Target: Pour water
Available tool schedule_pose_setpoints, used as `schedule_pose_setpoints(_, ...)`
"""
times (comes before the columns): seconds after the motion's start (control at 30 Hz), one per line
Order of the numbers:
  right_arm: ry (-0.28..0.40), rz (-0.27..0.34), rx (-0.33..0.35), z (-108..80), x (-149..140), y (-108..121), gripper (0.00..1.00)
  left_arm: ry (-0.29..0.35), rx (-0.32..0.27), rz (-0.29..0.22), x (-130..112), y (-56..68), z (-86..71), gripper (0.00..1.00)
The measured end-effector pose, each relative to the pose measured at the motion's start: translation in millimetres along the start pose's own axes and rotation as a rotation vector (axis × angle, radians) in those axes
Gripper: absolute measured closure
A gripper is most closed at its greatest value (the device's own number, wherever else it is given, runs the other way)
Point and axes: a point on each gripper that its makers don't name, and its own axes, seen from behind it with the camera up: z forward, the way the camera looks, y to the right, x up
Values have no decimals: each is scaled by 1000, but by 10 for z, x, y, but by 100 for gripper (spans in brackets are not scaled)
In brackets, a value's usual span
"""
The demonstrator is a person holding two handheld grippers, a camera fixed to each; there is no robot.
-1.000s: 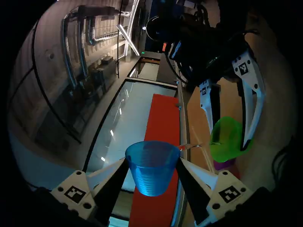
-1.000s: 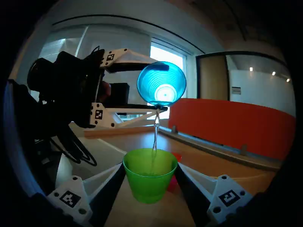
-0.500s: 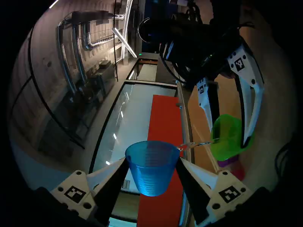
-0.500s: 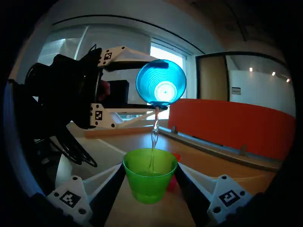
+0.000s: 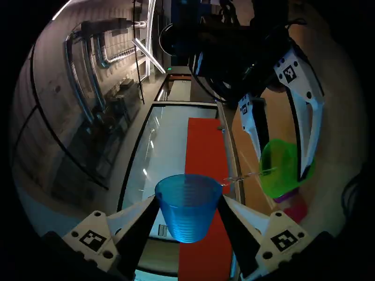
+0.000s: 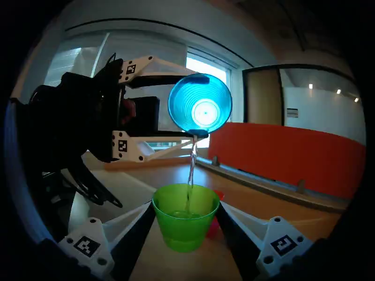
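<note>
Right gripper view: right hand-held gripper point(image 6: 186, 209) was pinching the green cup point(image 6: 186, 229), one finger on each side of the cup wall, cup upright with its mouth facing up. Couldn't tell if the cup base was resting on the counter point(image 6: 262, 210) or held just above it.

Left hand-held gripper point(image 6: 204, 107) sat above and slightly left of the green cup, rolled onto its side, so one finger ran over the blue cup point(image 6: 200, 102) and the other under it. Both fingers pressed on that cup. The blue cup was tipped far over, with its open mouth facing the camera and its bottom visible inside.

A thin stream of water point(image 6: 191, 164) ran off the lower rim of the blue cup and dropped into the green cup, landing inside the rim. Some water had pooled in the bottom of the green cup, and the level was low.

A small red thing point(image 6: 215, 228) sat just behind the green cup on its right; couldn't tell what it was. An orange partition point(image 6: 300, 154) ran along the far edge of the counter, and a bright window point(image 6: 206, 70) was behind the blue cup.

Left gripper view agreed: blue cup clamped between that gripper's two fingers, stream leaving its rim toward the green cup, which was held between the other gripper's fingers.
</note>
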Motion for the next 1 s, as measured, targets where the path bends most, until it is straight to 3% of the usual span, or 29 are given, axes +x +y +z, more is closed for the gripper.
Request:
schedule_pose_setpoints(0.77, 2, -3, -3, -18, 11, -3, 9, 3, 0, -7, 30, 4, 12, 15)
schedule_pose_setpoints(0.9, 4, -4, -3, -19, 21, -7, 9, 1, -3, -40, 14, 27, 19, 15)
schedule_pose_setpoints(1.0, 5, -5, -3, -17, 31, -10, 9, 5, -8, -103, 11, 70, 21, 15)
